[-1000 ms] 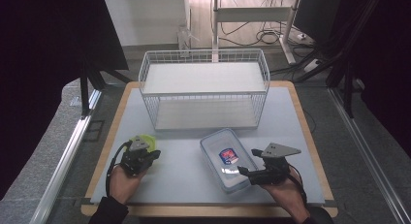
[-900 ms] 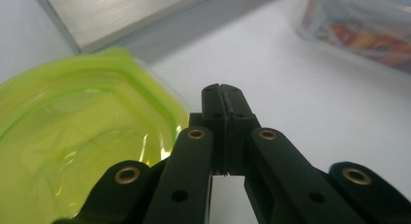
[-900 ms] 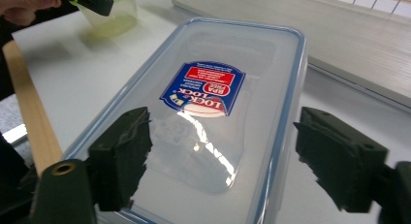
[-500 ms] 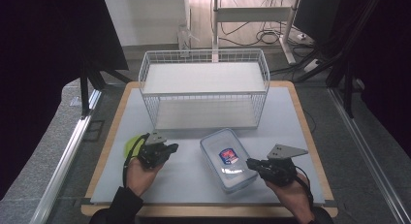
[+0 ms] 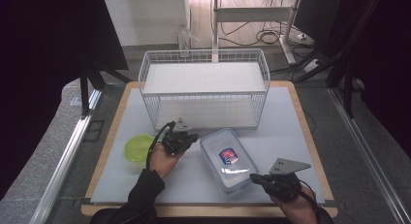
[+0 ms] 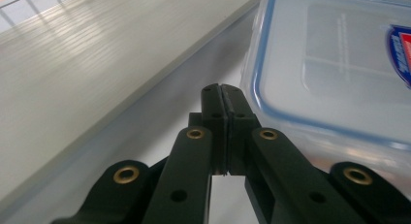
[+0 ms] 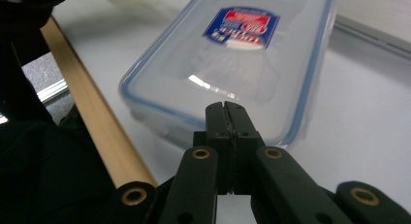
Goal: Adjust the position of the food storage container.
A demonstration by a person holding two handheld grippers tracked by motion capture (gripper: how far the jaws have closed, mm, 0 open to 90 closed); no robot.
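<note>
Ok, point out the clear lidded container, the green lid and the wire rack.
clear lidded container (image 5: 228, 158), high view, middle of its lid
green lid (image 5: 135, 149), high view, its centre
wire rack (image 5: 203, 78), high view, its top shelf

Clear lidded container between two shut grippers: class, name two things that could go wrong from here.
1. Both the left gripper and the right gripper are shut beside the clear lidded container; pushing from opposite corners might spin or slide it.
2. The wire rack stands close behind; a shove could knock the container into it.
</note>
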